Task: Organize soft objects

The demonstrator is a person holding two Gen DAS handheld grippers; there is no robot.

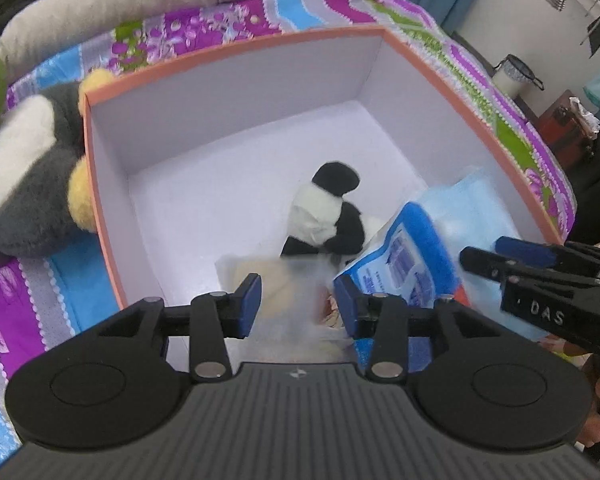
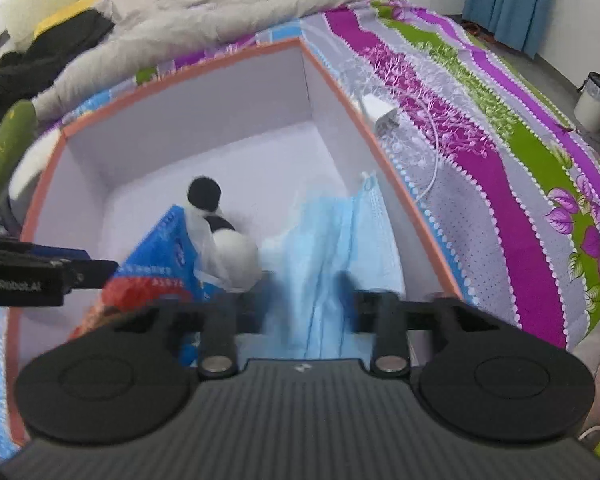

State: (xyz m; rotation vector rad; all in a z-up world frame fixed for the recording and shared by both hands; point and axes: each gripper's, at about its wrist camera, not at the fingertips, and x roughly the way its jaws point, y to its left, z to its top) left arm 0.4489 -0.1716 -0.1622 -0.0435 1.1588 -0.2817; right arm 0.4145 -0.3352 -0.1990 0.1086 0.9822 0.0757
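Both tools hang apart-jawed over the box [image 1: 236,46]: left tool [image 1: 298,304] above a clear bag [image 1: 284,280], right tool [image 2: 300,308] straddling blue masks [image 2: 332,232]; neither pinches. Penguin [image 1: 28,168] waits left, nearer the left tool.

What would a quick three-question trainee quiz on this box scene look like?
1. True or false: the panda toy lies inside the box.
2. Which toy sits outside the box: A) penguin plush B) teddy bear C) rubber duck?
3. Fill in: the pale blue item under the right gripper is a face ____.

Key: 1 true; 2 A; 3 mask.
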